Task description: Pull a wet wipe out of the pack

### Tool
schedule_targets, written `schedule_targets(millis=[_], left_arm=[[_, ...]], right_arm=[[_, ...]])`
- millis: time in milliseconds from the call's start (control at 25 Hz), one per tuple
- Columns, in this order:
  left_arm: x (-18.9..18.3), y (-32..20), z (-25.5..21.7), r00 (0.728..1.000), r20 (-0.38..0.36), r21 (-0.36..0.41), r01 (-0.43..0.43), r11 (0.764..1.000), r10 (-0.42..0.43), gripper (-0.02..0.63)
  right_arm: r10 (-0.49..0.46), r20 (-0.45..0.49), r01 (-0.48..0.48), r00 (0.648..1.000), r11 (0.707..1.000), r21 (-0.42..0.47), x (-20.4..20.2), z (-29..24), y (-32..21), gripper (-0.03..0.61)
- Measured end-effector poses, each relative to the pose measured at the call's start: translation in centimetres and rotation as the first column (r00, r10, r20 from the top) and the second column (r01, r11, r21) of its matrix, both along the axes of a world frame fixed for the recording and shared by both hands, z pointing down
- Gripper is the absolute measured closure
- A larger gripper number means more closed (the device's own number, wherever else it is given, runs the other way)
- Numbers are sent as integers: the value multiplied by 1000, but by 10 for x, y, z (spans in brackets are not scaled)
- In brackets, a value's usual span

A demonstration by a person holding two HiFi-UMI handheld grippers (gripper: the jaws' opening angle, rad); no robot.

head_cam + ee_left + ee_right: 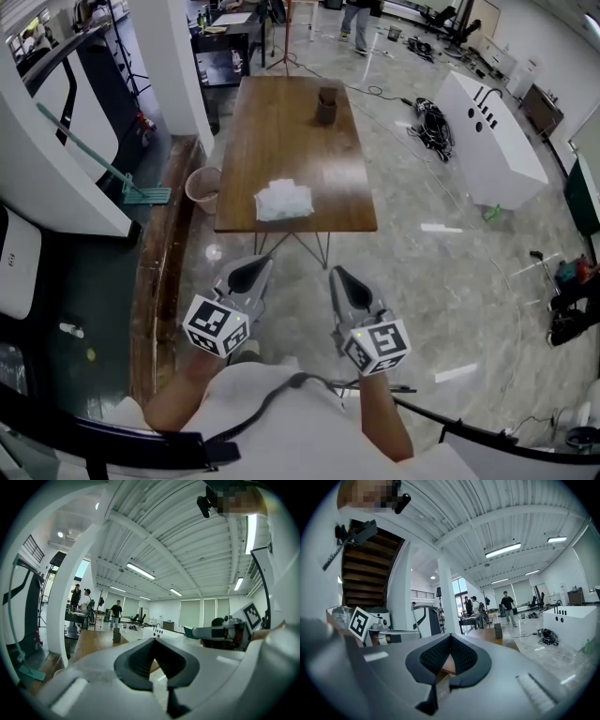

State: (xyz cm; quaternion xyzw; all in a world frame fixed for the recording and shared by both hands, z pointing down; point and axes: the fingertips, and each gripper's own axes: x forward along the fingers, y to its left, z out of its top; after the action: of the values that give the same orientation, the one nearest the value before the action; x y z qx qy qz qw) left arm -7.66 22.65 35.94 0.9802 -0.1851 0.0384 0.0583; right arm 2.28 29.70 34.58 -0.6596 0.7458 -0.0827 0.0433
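The wet wipe pack [283,201] lies on the near end of the wooden table [281,131], ahead of both grippers and well apart from them, slightly nearer the line of the left one. It reads as a white, rumpled shape. Whether a flap is open or a wipe already sticks up from it is too small to tell. Beyond the pack, at the far end of the table, stands a dark container [326,105], and a pinkish bin [203,187] sits on the floor just off the table's near left corner.

The left gripper [246,272] and the right gripper [342,277] are held side by side close to the person's body, short of the table edge and pointing roughly level toward it. In each gripper's own view the jaws are pressed together at the tips with nothing between them, on the left [152,640] as on the right [450,637].

I judge the step in hand to be the approach, with the pulling not yet begun. The next move calls for carrying both grippers forward and down to the pack. One gripper would need to spread its jaws to pinch the wipe at the opening. The other would likely need to pin the light pack down so it does not lift with the wipe.
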Motion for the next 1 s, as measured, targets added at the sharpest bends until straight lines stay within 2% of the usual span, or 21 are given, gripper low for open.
schedule_targets(millis=[520, 1000], left_arm=[[4, 12, 13, 999, 20, -12, 51, 999, -51, 610], [14, -22, 17, 998, 12, -17, 59, 998, -58, 611]], right_arm=[[-2, 28, 3, 1000, 1000, -24, 20, 17, 21, 569], [-5, 33, 5, 999, 1000, -21, 27, 21, -16, 569]])
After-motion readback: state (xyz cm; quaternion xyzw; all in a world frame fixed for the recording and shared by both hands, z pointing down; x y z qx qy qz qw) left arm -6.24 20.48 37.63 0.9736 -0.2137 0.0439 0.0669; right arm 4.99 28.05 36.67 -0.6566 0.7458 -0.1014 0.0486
